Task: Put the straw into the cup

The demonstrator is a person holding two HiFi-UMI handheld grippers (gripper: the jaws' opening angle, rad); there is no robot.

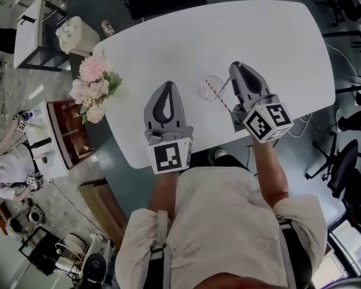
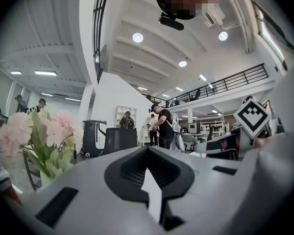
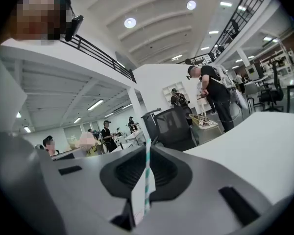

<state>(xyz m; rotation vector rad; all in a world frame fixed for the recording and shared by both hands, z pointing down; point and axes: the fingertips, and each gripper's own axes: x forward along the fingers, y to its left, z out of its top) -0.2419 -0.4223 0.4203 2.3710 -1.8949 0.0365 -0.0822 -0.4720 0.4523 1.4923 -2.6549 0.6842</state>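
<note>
Two jaws of the right gripper [image 1: 241, 67] clamped on the straw [image 3: 146, 180], beside the cup [image 1: 212, 88].
Head view: clear round cup at 9 o'clock of that gripper, left gripper [image 1: 167, 87] at the cup's 8 o'clock; thin red-striped length [image 1: 224, 103] slanting from the cup toward 5 o'clock, too small to tell whether the held straw; smooth white oval table [image 1: 186, 41], pink flowers [image 1: 91, 86] at its 9 o'clock. Left gripper view: ribbed dark pads [image 2: 130, 168] together, nothing between; open hall behind. Right gripper view: teal-and-white straw upright between ribbed pads, tip just above them.
</note>
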